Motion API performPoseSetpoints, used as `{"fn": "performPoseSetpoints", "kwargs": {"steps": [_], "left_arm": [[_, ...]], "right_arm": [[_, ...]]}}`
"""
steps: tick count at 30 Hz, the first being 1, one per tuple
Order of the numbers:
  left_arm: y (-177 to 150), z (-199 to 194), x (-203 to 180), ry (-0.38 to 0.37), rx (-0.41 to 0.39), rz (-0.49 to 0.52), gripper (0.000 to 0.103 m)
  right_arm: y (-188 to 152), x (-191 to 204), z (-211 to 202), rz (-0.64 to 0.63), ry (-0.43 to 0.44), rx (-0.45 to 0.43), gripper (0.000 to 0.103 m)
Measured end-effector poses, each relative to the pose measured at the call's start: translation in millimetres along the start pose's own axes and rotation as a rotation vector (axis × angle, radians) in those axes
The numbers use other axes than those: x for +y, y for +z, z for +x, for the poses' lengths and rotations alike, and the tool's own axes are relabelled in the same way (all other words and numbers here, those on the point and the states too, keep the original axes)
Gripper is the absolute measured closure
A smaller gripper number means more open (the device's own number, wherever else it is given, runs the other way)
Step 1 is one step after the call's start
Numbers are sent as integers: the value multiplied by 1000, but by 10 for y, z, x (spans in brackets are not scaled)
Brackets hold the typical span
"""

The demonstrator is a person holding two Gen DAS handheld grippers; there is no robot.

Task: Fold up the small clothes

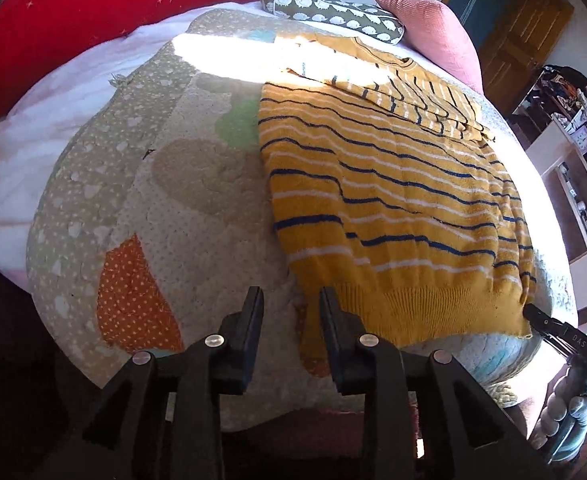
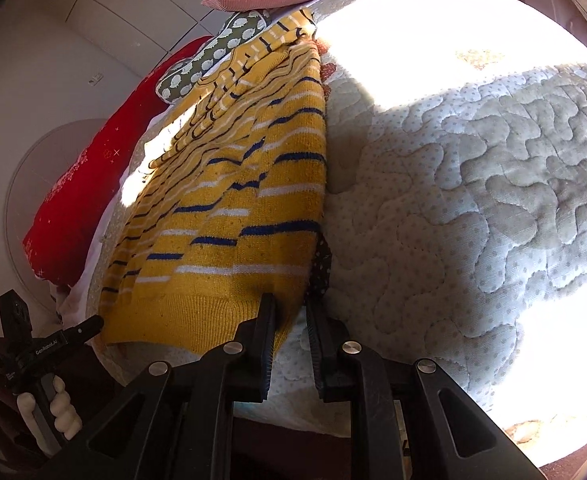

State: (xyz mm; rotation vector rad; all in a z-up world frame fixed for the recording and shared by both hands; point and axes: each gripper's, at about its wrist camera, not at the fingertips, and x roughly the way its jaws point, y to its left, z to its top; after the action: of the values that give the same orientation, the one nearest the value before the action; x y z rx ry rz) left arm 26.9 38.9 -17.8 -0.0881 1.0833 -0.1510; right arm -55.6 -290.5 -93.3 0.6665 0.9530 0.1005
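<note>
My left gripper [image 1: 291,300] stands parted, its right finger [image 1: 329,312] touching the hem corner of the yellow striped sweater [image 1: 393,184] lying on the quilt [image 1: 197,216]; my right gripper [image 2: 291,312], narrow, straddles the hem's other corner at twelve o'clock.

Sweater [image 1: 393,200]: mustard yellow, thin navy and white horizontal stripes; plain mustard ribbed hem. Quilt [image 1: 197,216]: cream with small pale dots, orange dotted patch, tan border with white hearts. Long cushion [image 1: 53,28]: red with pale star marks. Bolster [image 1: 333,12]: olive green, white hedgehog-like print. Pillow [image 1: 421,24]: dusty pink, fine grid texture. Left tongs [image 1: 291,304] and right tongs [image 2: 289,312]: black.
</note>
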Motion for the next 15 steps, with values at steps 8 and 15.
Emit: {"fn": "performPoseSetpoints", "kwargs": {"steps": [8, 15], "left_arm": [[-20, -117, -151, 63, -56, 77, 59], [-43, -109, -185, 73, -54, 93, 59]], "right_arm": [[-9, 44, 14, -10, -28, -2, 85], [-8, 86, 24, -16, -45, -5, 81]]}}
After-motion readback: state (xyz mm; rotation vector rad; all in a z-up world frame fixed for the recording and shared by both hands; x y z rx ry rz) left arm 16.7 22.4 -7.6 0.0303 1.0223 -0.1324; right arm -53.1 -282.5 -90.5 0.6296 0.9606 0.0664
